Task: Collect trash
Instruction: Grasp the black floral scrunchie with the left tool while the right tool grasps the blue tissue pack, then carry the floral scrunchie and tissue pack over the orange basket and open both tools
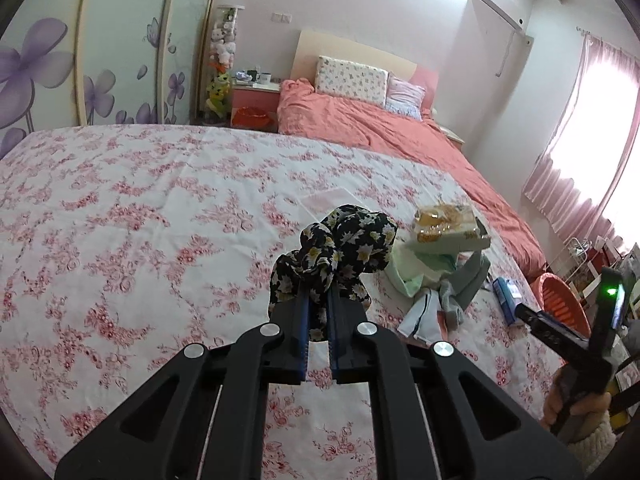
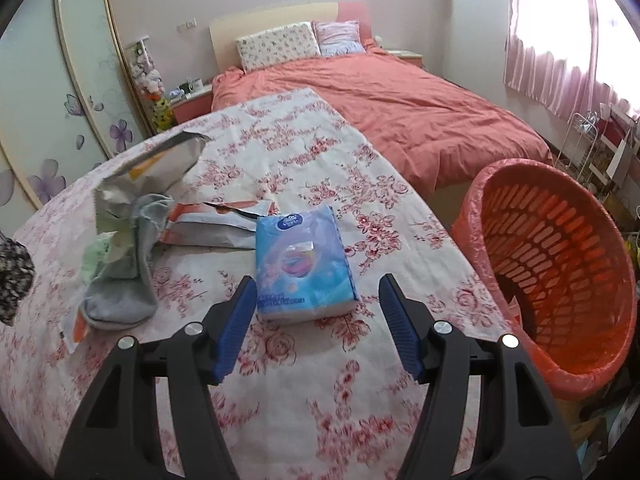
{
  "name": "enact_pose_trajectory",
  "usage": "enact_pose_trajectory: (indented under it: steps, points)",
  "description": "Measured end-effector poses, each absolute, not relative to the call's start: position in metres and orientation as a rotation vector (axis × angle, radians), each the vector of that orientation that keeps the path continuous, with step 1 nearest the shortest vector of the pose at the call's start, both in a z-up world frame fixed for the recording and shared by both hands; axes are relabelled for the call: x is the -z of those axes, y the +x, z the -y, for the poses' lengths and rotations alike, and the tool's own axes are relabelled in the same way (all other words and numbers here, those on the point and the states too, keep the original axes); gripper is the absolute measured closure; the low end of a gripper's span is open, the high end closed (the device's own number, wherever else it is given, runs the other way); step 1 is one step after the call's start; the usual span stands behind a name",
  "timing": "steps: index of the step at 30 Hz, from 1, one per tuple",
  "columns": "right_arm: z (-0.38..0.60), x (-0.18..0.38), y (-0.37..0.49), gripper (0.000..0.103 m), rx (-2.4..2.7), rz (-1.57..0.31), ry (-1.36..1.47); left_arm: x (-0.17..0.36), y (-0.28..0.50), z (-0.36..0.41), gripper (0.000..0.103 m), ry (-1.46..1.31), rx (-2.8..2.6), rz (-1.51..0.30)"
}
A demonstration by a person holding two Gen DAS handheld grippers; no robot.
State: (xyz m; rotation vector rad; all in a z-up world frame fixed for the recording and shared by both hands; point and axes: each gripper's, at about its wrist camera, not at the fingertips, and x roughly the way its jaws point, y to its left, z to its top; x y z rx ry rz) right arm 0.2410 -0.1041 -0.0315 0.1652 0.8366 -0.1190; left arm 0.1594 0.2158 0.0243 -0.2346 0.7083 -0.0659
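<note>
My left gripper [image 1: 319, 300] is shut on a black cloth with yellow-white flowers [image 1: 352, 244], bunched and lifted above the floral sheet [image 1: 140, 220]. To its right lies a heap of wrappers and a grey sock [image 1: 444, 264]. In the right wrist view my right gripper [image 2: 316, 292] stands open over the sheet, its blue pads on either side of the near end of a blue tissue pack [image 2: 302, 264] without touching it. The wrapper heap with the grey sock [image 2: 120, 280] lies to the left, and a torn white-orange bag [image 2: 216, 224] lies behind the pack. The black cloth [image 2: 14, 276] shows at the left edge.
An orange slatted bin with a red liner [image 2: 556, 276] stands off the sheet's right edge, tilted toward me. A bed with a salmon cover [image 2: 392, 108] and pillows lies beyond. A wardrobe with purple flowers [image 1: 60, 72] lines the left wall. A wire rack [image 2: 580, 148] stands under the curtained window.
</note>
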Motion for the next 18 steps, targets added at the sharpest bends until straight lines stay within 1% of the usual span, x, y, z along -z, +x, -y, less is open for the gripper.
enact_pose_trajectory:
  steps: [2, 6, 7, 8, 9, 11, 18]
  points:
    - [0.101, 0.035, 0.245, 0.037, 0.114, -0.852, 0.157, -0.026, 0.162, -0.216, 0.096, -0.234, 0.067, -0.704]
    - [0.097, 0.040, 0.253, 0.037, 0.101, -0.882, 0.142, -0.024, 0.166, -0.215, 0.096, -0.236, 0.069, -0.707]
    - [0.096, 0.041, 0.254, 0.038, 0.099, -0.889, 0.140, -0.024, 0.165, -0.214, 0.096, -0.236, 0.070, -0.709]
    - [0.096, 0.042, 0.255, 0.047, 0.099, -0.895, 0.139, -0.024, 0.166, -0.213, 0.096, -0.237, 0.072, -0.711]
    - [0.096, 0.042, 0.255, 0.049, 0.105, -0.896, 0.137, -0.024, 0.166, -0.211, 0.096, -0.237, 0.075, -0.712]
    - [0.098, 0.041, 0.253, 0.051, 0.097, -0.888, 0.148, -0.025, 0.164, -0.206, 0.096, -0.235, 0.084, -0.712]
    - [0.113, 0.029, 0.229, 0.051, 0.111, -0.841, 0.187, -0.030, 0.162, -0.189, 0.096, -0.222, 0.122, -0.707]
